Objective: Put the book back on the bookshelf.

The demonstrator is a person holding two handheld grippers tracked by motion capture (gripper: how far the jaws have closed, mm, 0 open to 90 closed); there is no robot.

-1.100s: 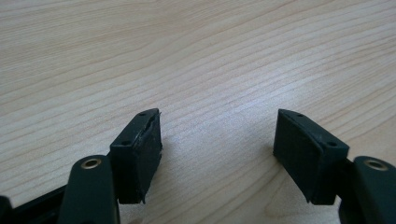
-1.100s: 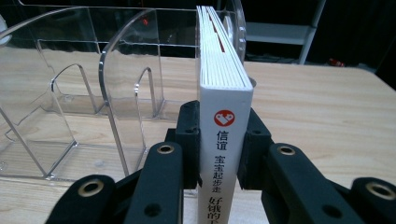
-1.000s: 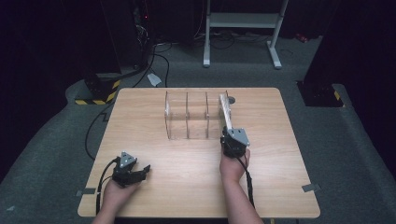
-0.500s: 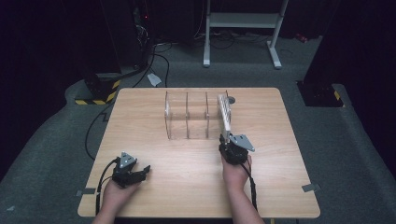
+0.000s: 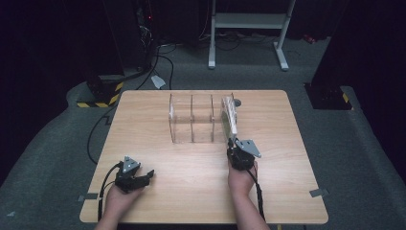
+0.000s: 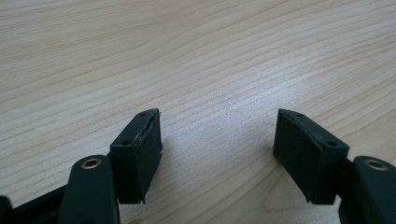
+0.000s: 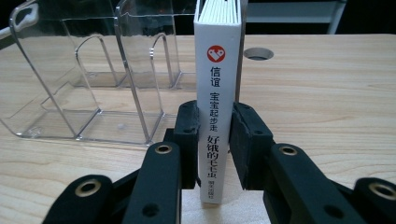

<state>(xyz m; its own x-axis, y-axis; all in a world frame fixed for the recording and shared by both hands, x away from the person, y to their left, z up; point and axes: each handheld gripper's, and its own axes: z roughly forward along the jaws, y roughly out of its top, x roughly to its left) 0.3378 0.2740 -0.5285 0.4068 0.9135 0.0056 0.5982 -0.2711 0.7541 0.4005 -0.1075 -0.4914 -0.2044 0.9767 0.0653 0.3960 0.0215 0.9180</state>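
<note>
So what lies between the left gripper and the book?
Only bare table in the high view: the left gripper rests far from the book, which the right gripper clamps by its spine.

One camera hangs above my side of the table (image 5: 158, 124) and looks forward and down across its whole top. The camera on my left gripper (image 6: 217, 154) sits low, close to the bare wood, looking along its jaws. The one on my right gripper (image 7: 215, 135) faces the book (image 7: 218, 93) and clear rack (image 7: 93, 74) from close up; the high view shares both, the book (image 5: 229, 117) and the rack (image 5: 191, 120).
</note>
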